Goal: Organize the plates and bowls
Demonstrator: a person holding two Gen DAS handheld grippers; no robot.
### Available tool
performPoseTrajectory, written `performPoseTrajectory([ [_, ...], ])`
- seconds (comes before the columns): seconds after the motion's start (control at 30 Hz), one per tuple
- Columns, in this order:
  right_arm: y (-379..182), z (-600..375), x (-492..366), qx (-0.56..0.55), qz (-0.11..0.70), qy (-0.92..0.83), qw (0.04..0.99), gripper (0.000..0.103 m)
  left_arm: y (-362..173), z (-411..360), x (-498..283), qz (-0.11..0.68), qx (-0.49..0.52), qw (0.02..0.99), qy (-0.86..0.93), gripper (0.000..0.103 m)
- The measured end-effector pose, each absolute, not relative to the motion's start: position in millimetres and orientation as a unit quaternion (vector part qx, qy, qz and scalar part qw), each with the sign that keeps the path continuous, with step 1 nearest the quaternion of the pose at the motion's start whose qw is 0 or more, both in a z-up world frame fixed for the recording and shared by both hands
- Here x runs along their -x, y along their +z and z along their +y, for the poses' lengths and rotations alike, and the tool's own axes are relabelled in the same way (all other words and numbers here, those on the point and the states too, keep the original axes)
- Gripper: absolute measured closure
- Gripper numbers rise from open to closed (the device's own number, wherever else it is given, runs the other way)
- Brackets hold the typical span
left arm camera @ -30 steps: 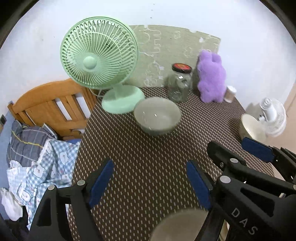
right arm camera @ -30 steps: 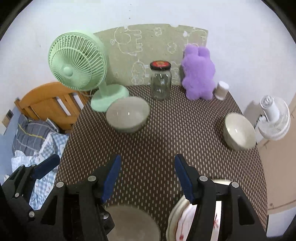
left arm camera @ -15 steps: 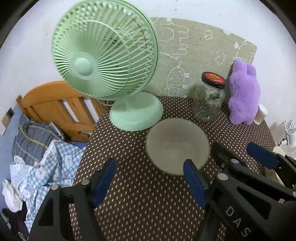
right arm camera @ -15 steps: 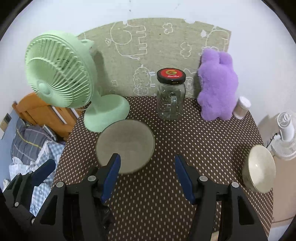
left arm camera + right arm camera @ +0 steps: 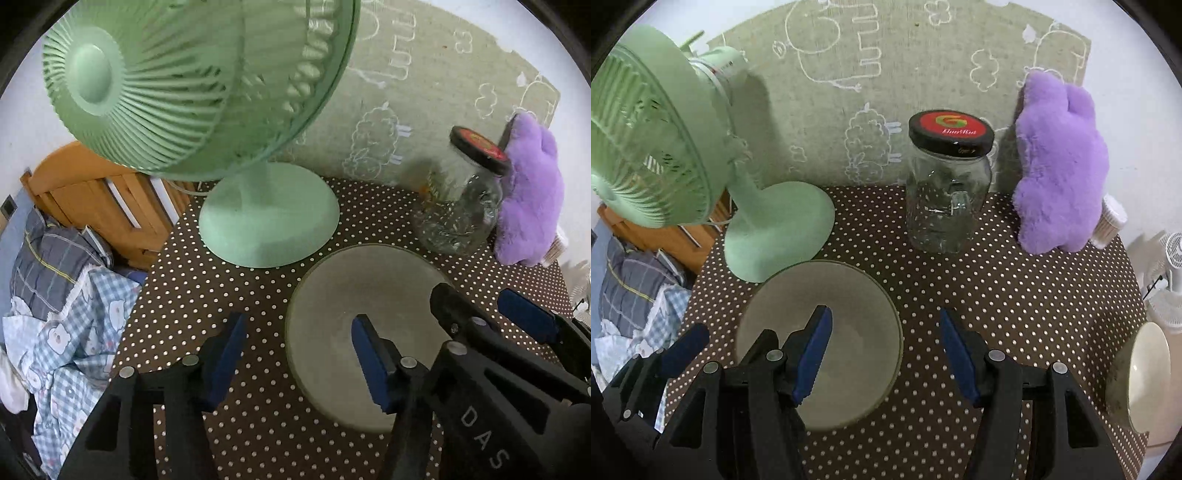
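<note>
Change: both grippers have come closer to the grey bowl (image 5: 354,295) and fan; left jaws have just been closing, bowl's near-left rim between them, untouched.
Left gripper (image 5: 297,356): fingers apart, straddling the bowl's left rim.
Right gripper (image 5: 884,356): fingers apart, straddling the bowl's right rim, no contact seen.
Grey bowl: upright on the dotted table (image 5: 1015,295), near its back-left corner, just before the green fan (image 5: 266,218).
White bowl (image 5: 1145,373): at the table's right edge.
Back edge: glass jar (image 5: 947,199), purple plush (image 5: 1060,166).
</note>
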State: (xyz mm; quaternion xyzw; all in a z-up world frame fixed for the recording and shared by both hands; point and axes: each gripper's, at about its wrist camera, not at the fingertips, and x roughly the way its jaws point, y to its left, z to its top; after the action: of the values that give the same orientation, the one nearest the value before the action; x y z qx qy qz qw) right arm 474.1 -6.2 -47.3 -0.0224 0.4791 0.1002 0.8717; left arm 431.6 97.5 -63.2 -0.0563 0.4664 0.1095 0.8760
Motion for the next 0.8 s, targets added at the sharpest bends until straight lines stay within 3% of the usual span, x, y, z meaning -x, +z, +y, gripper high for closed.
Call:
performPoseTrajectory([
  [0.2,-65,-8,-481,0.014,0.493,0.094,0.865,0.051,-79,97,-442,0.48,0.046,0.87,0.101,0.058],
  [0.43,-76,-10,-490,0.017,0.502,0.091,0.86,0.077,-87,91,-449,0.482,0.024,0.87,0.102,0.073],
  [0.6,-78,-6,-491,0.022,0.503,0.106,0.858,0.086,-89,93,-451,0.484,0.021,0.868,0.105,0.08],
  [0.8,-77,-4,-493,0.032,0.506,0.11,0.855,0.086,-90,93,-453,0.49,0.009,0.866,0.102,0.08],
])
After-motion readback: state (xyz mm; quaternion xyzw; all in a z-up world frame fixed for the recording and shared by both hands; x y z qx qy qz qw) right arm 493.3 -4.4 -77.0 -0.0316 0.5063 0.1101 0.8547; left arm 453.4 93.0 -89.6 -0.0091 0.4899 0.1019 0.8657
